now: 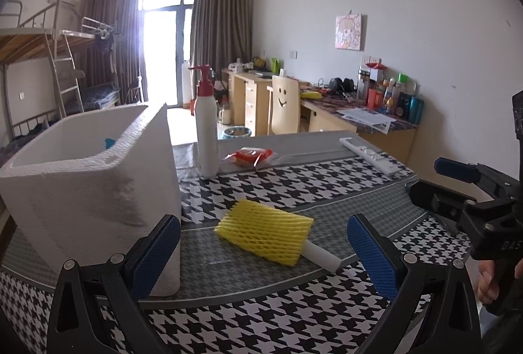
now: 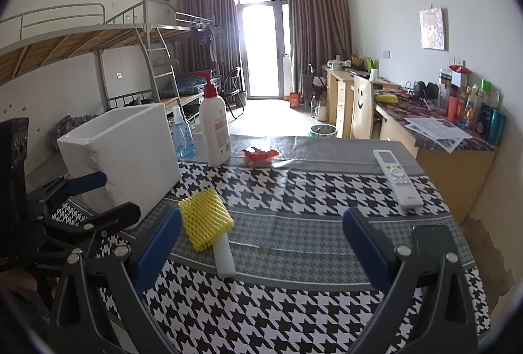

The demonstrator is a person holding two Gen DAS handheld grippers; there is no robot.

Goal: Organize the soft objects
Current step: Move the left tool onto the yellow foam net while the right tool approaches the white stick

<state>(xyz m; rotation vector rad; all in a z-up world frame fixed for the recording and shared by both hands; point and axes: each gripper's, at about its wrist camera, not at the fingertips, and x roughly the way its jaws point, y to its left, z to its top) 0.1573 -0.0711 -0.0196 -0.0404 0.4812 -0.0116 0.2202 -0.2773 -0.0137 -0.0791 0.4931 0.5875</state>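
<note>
On the left of the bench [image 1: 294, 321] stands the white foam box [image 1: 98, 190], something blue barely visible inside. Just beside it lies the yellow foam net [image 1: 264, 231], sleeved on a white tube and not yet packed. Both claws, left claw [image 1: 263, 256] and right claw [image 2: 261, 251], hang released, holding nothing. Lotion bottle [image 1: 206, 128], red packet [image 1: 250, 156] and remote [image 1: 371, 156] sit behind, obstructing nothing.

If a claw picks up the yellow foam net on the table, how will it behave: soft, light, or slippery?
The yellow foam net looks like open mesh, so it probably squashes easily and weighs little. A white tube sticks out of one end; it may slide out if only the net is gripped. Both lie flat on the table, so rolling seems unlikely.
</note>
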